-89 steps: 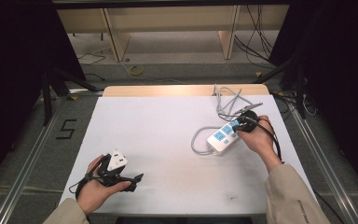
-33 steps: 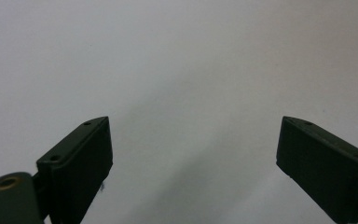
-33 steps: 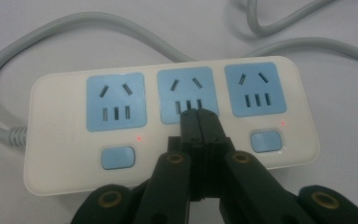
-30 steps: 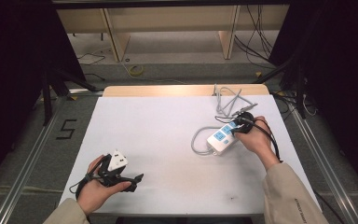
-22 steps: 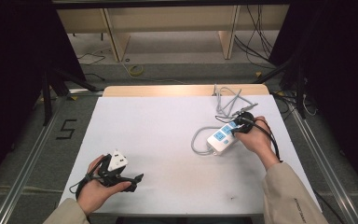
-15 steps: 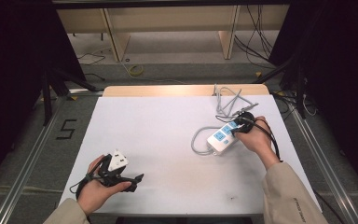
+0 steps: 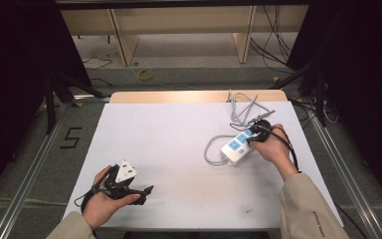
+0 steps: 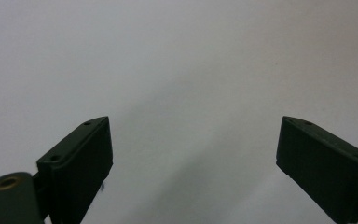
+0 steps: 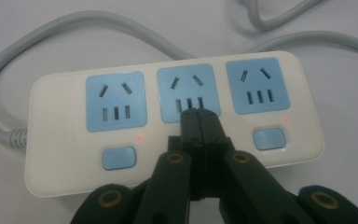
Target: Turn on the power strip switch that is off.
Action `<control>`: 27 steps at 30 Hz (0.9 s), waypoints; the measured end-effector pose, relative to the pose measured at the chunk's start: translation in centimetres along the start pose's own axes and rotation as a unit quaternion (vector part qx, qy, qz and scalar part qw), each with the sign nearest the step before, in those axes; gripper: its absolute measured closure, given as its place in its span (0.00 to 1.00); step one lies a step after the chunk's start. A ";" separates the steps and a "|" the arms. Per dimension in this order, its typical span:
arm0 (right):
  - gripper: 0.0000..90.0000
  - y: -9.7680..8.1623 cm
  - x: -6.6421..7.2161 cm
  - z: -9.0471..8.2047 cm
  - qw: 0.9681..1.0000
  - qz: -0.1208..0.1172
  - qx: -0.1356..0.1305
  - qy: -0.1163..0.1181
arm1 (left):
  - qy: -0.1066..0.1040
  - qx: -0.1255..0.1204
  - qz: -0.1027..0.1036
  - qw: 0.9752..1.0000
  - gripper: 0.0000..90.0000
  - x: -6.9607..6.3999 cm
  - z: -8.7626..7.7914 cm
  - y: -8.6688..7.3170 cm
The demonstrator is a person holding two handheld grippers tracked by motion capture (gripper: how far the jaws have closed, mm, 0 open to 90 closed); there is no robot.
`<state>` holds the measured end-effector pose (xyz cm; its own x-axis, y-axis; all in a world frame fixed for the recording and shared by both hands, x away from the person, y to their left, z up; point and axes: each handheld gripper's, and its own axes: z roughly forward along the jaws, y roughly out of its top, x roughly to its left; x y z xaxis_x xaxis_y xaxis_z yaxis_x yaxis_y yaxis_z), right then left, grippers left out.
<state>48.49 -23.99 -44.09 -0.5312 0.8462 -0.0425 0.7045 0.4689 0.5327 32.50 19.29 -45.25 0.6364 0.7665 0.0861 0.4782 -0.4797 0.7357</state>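
Note:
A white power strip (image 7: 235, 148) with three blue sockets and blue switches lies at the right of the table; its grey cable (image 7: 212, 149) loops to its left. My right gripper (image 7: 256, 137) is shut, and its tips rest on the strip just below the middle socket (image 9: 186, 88). In the right gripper view the shut gripper (image 9: 199, 114) hides the middle switch, and small red lights glow beside the two outer switches (image 9: 118, 157). My left gripper (image 7: 142, 191) sits near the table's front left, open, with bare white table between its fingers (image 8: 81, 158).
More grey cable (image 7: 242, 107) coils at the back right of the white table (image 7: 169, 134). A wooden strip (image 7: 179, 96) runs along the far edge. Shelving and loose wires stand on the floor beyond.

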 end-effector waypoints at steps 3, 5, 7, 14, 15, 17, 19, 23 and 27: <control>1.00 0.0 0.0 0.0 1.000 -0.001 0.000 0.000 | 0.000 0.002 0.002 1.000 0.11 0.0 0.0 0.0; 1.00 0.0 0.0 0.0 1.000 0.002 0.000 0.001 | 0.000 0.002 0.002 1.000 0.12 0.0 0.0 0.0; 1.00 0.0 0.0 0.0 1.000 0.002 0.000 0.000 | 0.000 0.002 0.002 1.000 0.12 0.0 0.0 0.0; 1.00 0.0 0.1 0.0 1.000 0.001 0.001 -0.001 | 0.001 0.001 0.001 1.000 0.12 0.0 0.0 0.0; 1.00 0.0 0.1 0.0 1.000 0.001 0.001 -0.001 | 0.001 0.001 0.001 1.000 0.12 0.0 0.0 0.0; 1.00 0.0 0.1 0.0 1.000 0.000 0.002 -0.005 | 0.001 0.003 0.003 1.000 0.12 0.0 0.0 0.0; 1.00 0.0 0.2 0.0 1.000 0.000 0.003 -0.006 | 0.001 0.002 0.003 1.000 0.12 -0.1 0.0 0.0; 1.00 0.1 0.3 0.0 1.000 -0.001 0.007 -0.008 | -0.001 0.003 0.001 1.000 0.12 -0.1 0.1 0.0; 1.00 0.2 0.3 0.1 1.000 0.000 0.009 -0.009 | -0.001 0.003 0.002 1.000 0.12 -0.2 0.1 0.0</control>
<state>48.49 -23.64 -44.07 -0.5220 0.8510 -0.0574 0.7134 0.4725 0.5174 32.44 19.13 -45.31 0.6389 0.7643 0.0879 0.4801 -0.4854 0.7307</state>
